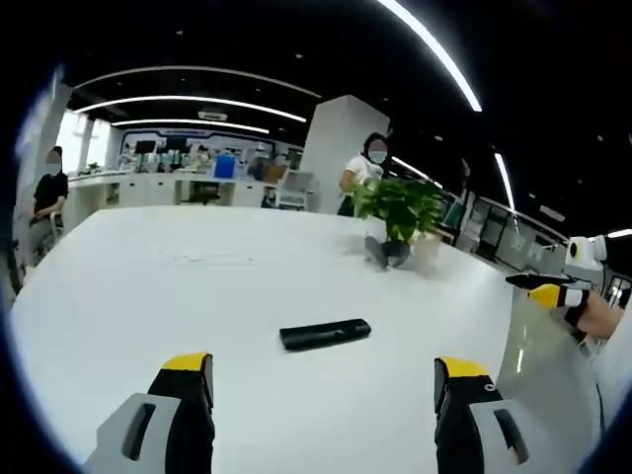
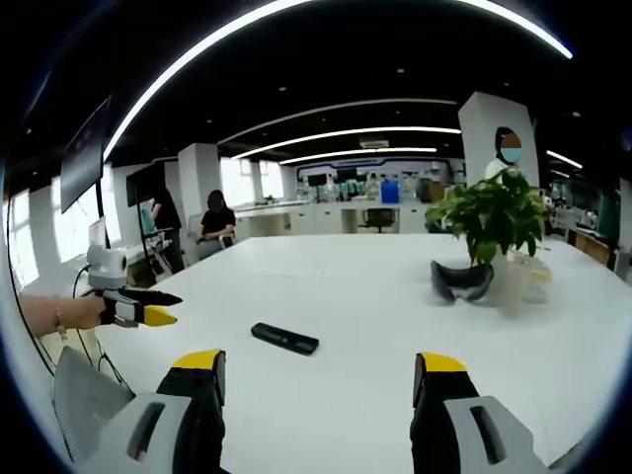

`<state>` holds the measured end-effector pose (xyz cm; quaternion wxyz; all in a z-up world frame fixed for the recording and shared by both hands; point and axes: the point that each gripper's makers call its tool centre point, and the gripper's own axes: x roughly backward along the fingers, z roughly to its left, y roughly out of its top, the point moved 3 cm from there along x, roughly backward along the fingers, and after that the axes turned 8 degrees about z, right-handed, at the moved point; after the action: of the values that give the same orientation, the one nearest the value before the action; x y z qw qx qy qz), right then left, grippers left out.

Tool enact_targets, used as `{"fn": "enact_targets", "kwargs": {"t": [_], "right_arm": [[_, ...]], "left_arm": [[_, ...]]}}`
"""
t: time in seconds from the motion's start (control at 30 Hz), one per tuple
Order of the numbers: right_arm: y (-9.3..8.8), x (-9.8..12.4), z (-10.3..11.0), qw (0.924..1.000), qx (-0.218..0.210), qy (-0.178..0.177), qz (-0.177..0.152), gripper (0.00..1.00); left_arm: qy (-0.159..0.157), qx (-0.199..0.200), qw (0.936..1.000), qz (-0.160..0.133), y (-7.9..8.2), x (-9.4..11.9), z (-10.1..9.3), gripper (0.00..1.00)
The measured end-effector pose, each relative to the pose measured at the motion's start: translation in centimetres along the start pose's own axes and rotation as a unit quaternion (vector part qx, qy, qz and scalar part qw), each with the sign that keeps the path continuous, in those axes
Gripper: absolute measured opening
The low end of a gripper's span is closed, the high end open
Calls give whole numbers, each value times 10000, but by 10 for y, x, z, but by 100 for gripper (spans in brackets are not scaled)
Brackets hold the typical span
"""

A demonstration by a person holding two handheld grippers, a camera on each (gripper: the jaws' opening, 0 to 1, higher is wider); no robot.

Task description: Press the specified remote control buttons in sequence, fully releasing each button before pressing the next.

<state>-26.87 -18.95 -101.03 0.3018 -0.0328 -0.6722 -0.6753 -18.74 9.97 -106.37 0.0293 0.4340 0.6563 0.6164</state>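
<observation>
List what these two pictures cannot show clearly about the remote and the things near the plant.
- Remote: its buttons are too small to read in either view.
- Dark object by the plant: too small to identify, right gripper view.
- Right gripper: seen side-on at the picture edge in the left gripper view.

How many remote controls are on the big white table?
1: a slim black rectangular remote control lies flat on the white table, ahead of both open grippers.

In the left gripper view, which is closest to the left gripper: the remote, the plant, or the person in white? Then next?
1. Remote control, on the table ahead of the left gripper.
2. Potted plant, farther back, right.
3. Person in white, behind the table.
</observation>
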Motion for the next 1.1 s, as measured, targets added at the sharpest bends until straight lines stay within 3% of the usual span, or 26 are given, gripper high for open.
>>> {"fn": "enact_targets", "kwargs": {"t": [0.1,0.27,0.5,0.67,0.73,0.87,1.0,1.07,1.1], "right_arm": [[1,-1,1,10000,38,1,35,77],[1,0,4,10000,44,14,48,76],[-5,3,4,9998,33,11,171,75],[-7,3,3,9998,10,-1,205,75],[-7,3,3,9998,7,-10,217,74],[-9,2,1,9996,39,-33,271,73],[-12,0,0,9994,61,-20,341,73],[-12,0,-1,9993,70,-30,362,73],[-12,0,-2,9993,65,-36,363,72]], "left_arm": [[-298,76,9992,272,-4,-17,1,97],[-512,157,9965,635,-7,-41,9,96],[-709,-595,9868,1326,-11,-72,17,93],[-835,-1137,9741,1767,-10,-90,22,92],[-978,-1302,9700,1803,-6,-96,20,92],[-1054,-2005,9473,2264,-9,-107,24,91],[-1303,-1949,9435,2341,-2,-118,18,91],[-1337,-2067,9376,2455,1,-125,19,91],[-1319,-2267,9311,2534,3,-129,20,91]]}}
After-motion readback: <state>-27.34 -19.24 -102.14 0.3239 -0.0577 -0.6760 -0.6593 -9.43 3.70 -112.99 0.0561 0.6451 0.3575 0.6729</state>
